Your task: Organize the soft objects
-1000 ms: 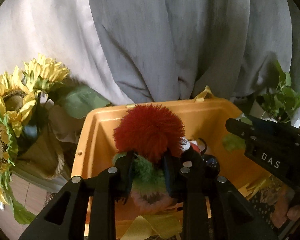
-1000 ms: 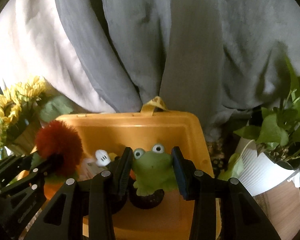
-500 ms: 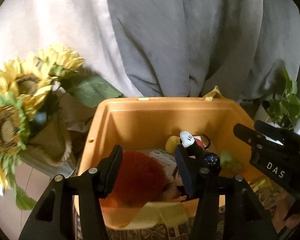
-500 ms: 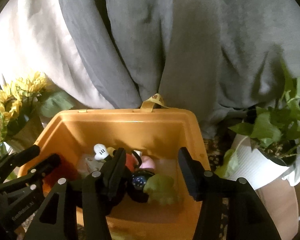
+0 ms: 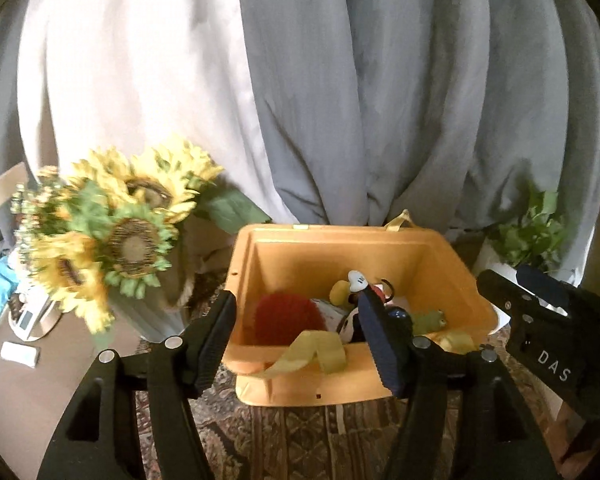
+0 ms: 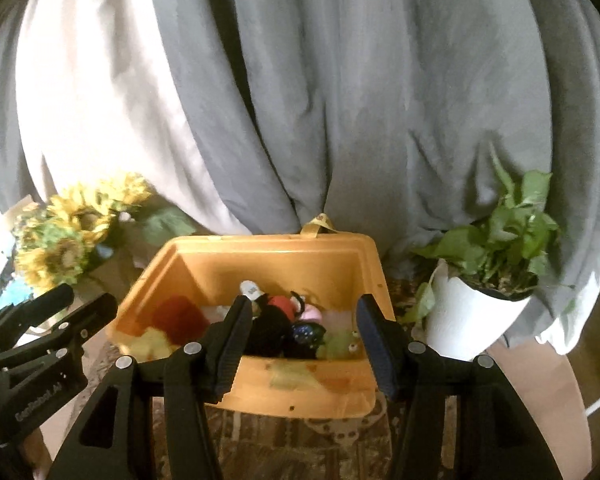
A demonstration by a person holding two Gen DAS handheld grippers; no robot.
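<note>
A storage bin [image 5: 440, 256] is set on a patterned rug [image 5: 300, 440]. A sunflower bouquet [image 5: 112, 232] is placed left of the bin, a potted plant [image 6: 488, 280] right, and curtains [image 6: 340, 100] are hung behind. Plush toys [image 6: 296, 324] are piled inside.

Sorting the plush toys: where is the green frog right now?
The green frog lies inside the orange bin, at its right front corner, beside the dark spotted toy.

Left gripper [image 5: 300, 342], jaws opening, empty before the orange bin [image 5: 460, 276].
</note>
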